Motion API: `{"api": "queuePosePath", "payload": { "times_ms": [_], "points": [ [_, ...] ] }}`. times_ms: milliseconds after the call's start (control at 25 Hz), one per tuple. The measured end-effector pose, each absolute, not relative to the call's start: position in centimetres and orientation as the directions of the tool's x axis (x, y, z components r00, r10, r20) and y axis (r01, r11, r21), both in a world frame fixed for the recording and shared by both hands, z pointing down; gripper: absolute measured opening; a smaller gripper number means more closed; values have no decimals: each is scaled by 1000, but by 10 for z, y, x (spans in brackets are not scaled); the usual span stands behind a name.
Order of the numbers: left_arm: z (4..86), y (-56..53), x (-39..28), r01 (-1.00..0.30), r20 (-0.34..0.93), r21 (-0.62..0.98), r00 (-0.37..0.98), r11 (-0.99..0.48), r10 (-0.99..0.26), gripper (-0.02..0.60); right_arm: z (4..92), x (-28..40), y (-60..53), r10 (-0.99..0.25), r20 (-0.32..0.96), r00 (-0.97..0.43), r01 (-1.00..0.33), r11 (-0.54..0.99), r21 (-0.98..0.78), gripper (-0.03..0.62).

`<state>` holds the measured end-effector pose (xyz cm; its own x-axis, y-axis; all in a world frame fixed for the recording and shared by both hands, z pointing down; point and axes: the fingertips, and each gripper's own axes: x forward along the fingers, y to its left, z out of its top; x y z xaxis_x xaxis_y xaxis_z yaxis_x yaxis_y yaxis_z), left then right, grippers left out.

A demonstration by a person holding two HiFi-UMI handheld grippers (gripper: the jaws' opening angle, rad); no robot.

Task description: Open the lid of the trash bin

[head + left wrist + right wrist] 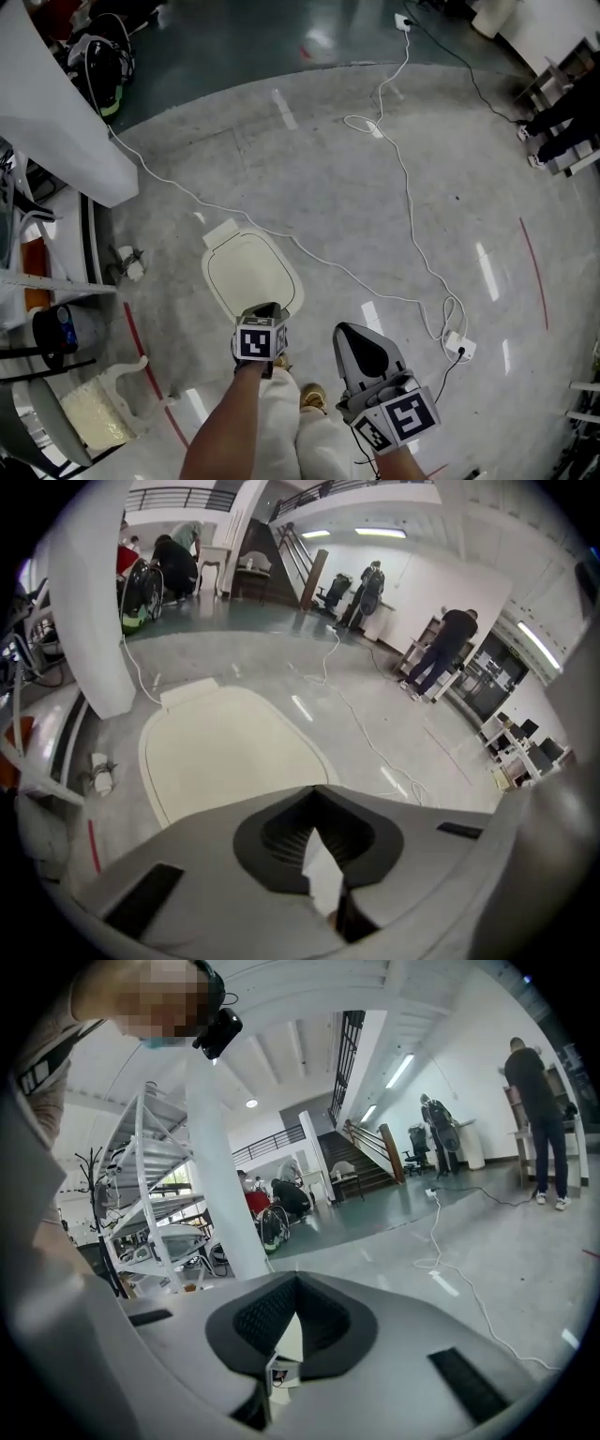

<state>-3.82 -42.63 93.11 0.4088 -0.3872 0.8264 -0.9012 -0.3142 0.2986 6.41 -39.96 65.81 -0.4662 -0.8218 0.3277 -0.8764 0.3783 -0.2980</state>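
**Step in hand.** Approach; the opening has not begun. The bin [217, 292] stands on the floor left of centre in the head view. Its cream lid [251, 272] lies flat and closed.

**Grippers.** The left gripper [267, 307] hangs over the lid's near edge. Whether it touches cannot be told. In the left gripper view its tips [316, 789] meet with nothing between them, and the lid [230, 752] fills the frame just ahead. The right gripper [345, 329] is at lower centre-right, well apart from the bin. Its jaws are likewise together and empty [296, 1277], and it points out across the room.

**Next move, as judged.** The left jaws need to part and take the lid's rim, or hook under it, then swing it up about the tab at the far end. The rim looks thin and low, so purchase may be poor.

**Surroundings.** A white cable [412, 220] runs across the floor and passes just beside the bin's far right side. It ends at a plug block [459, 347] at lower right. A white pillar [56, 103] stands at upper left and a rack [37, 281] at the left edge. People [448, 649] work far off.

**Obstructions.** Nothing lies on the lid. The cable is the only item near its swing.
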Motion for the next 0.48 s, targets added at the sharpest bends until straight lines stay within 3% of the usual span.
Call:
{"api": "queuePosePath", "payload": {
  "times_ms": [200,480],
  "points": [
    [973,-391,-41,-914,874,280,370,-295,-314,0,677,64,-395,-812,349,-468,-876,372,-308,35],
    [984,-379,-40,-921,879,285,362,-267,-309,0,688,69,-390,-810,366,-458,-880,357,-312,35]
  ]
}}
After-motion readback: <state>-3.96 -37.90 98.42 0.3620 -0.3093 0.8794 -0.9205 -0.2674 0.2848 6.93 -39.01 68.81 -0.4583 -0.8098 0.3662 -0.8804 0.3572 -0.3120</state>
